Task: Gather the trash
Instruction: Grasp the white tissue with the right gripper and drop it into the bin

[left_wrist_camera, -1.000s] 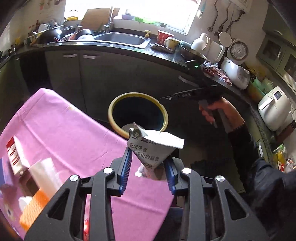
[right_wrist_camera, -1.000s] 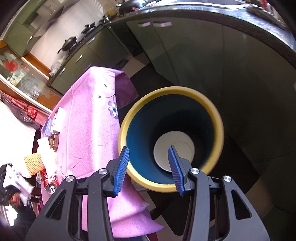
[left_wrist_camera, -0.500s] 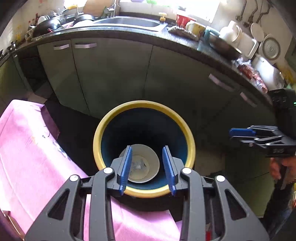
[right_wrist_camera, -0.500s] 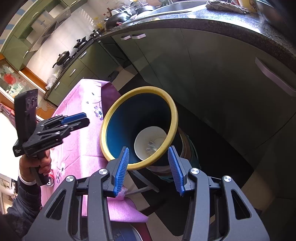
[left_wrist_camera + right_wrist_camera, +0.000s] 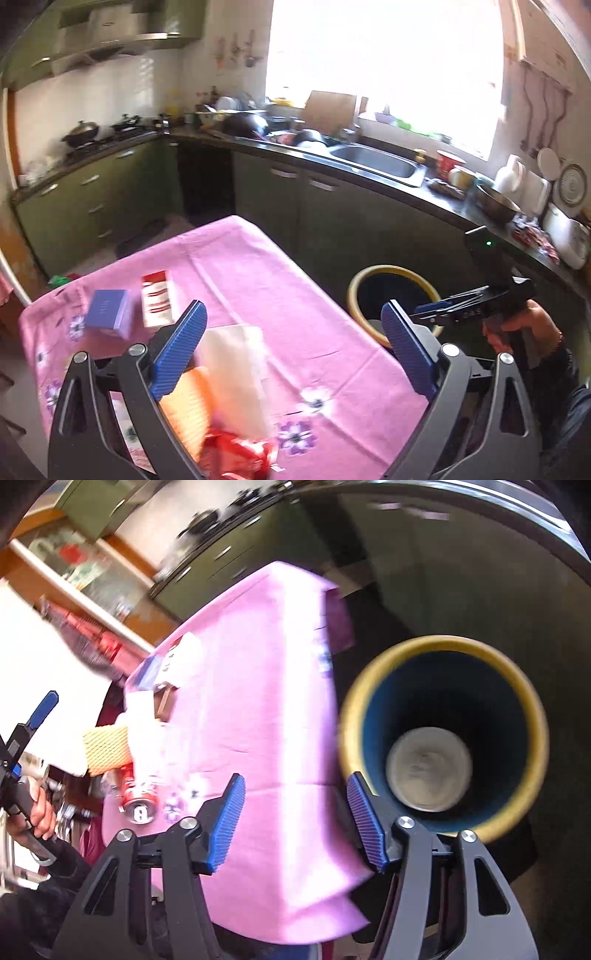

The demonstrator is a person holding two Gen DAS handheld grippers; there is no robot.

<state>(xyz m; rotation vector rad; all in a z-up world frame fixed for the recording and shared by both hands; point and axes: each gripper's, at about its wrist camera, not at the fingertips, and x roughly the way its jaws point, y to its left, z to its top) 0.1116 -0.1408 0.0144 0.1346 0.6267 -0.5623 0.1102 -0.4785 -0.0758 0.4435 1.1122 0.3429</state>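
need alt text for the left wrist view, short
The open left gripper hovers empty over a pink-clothed table holding boxes, a white bag and a red can. A yellow-rimmed bin stands beside the table, with the right gripper over it.

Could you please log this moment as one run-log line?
left gripper: open, empty, over table trash | right gripper: open, empty, beside bin | red can: on table
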